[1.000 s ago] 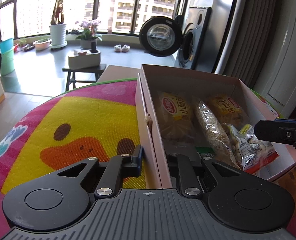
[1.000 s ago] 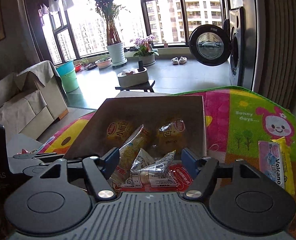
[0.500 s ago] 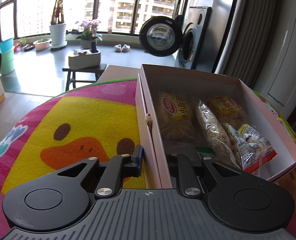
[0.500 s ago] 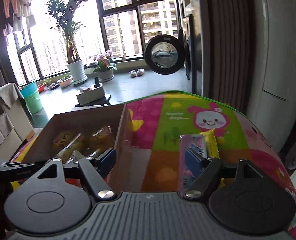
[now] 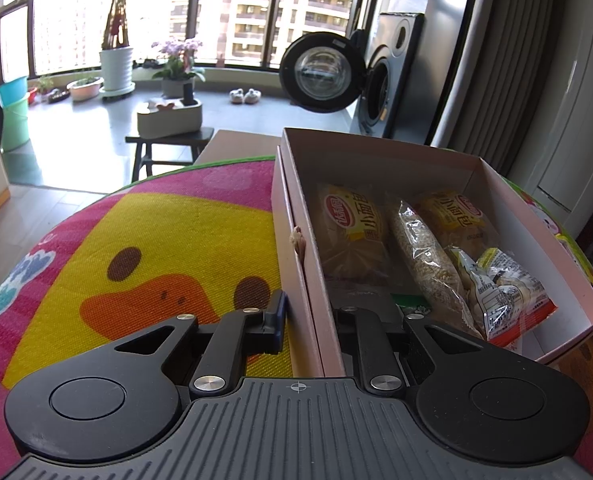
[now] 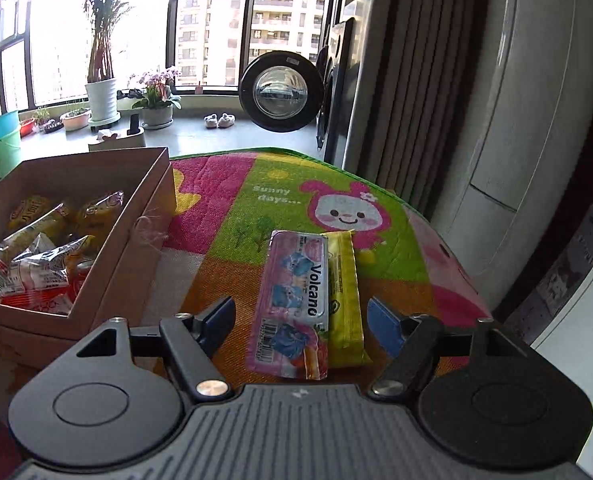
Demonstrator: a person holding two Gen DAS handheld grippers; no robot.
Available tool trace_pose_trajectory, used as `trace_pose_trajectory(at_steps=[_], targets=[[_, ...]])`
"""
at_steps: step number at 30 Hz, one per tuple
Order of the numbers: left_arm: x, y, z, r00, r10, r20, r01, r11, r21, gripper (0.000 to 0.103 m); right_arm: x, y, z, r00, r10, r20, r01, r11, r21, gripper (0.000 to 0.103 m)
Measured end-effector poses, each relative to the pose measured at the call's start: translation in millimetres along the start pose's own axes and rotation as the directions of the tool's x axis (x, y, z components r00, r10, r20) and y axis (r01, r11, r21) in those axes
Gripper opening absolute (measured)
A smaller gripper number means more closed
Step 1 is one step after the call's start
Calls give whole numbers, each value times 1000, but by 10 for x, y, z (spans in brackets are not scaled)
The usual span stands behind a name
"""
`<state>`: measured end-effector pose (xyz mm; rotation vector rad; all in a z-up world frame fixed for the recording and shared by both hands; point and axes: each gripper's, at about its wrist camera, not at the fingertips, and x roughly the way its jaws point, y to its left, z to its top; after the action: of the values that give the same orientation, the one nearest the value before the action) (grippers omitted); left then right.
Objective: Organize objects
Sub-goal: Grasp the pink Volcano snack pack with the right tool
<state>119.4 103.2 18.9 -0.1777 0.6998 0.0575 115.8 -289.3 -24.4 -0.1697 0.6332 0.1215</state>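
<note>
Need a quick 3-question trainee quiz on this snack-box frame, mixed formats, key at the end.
1. True or false: the left gripper straddles a wall of the box.
2. The right gripper is: A) shut on a packet B) open C) out of view.
3. Which packet lies beside the pink Volcano packet on the mat?

Key: 1 true; 2 B; 3 the yellow packet.

We see a box (image 6: 136,216) on the mat (image 6: 232,200) holding snack bags (image 5: 424,256); right of it, two packets (image 6: 296,296) lie side by side.
</note>
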Motion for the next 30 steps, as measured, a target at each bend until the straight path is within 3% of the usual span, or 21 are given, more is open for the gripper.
trace_pose_trajectory(at_steps=[2,3,7,14,30], targets=[[-1,1,0,1000,0,0,0,1000,0,18,48,87,5,1000,-7,5,7,999,-49,58],[3,-2,2,1000,0,0,0,1000,0,18,71,129,7,1000,-8,6,9,998,-69,57],[-1,1,1,1000,0,0,0,1000,0,17,165,215,39,1000,14,-1,-14,995,-102,57],[-2,1,2,1000,0,0,0,1000,-1,17,323,184,132,999,24,-27,-26,998,-57,58],[2,-1,3,1000,1,-1,-1,1000,-1,17,387,172,120,999,-38,-34,37,998,-50,57]])
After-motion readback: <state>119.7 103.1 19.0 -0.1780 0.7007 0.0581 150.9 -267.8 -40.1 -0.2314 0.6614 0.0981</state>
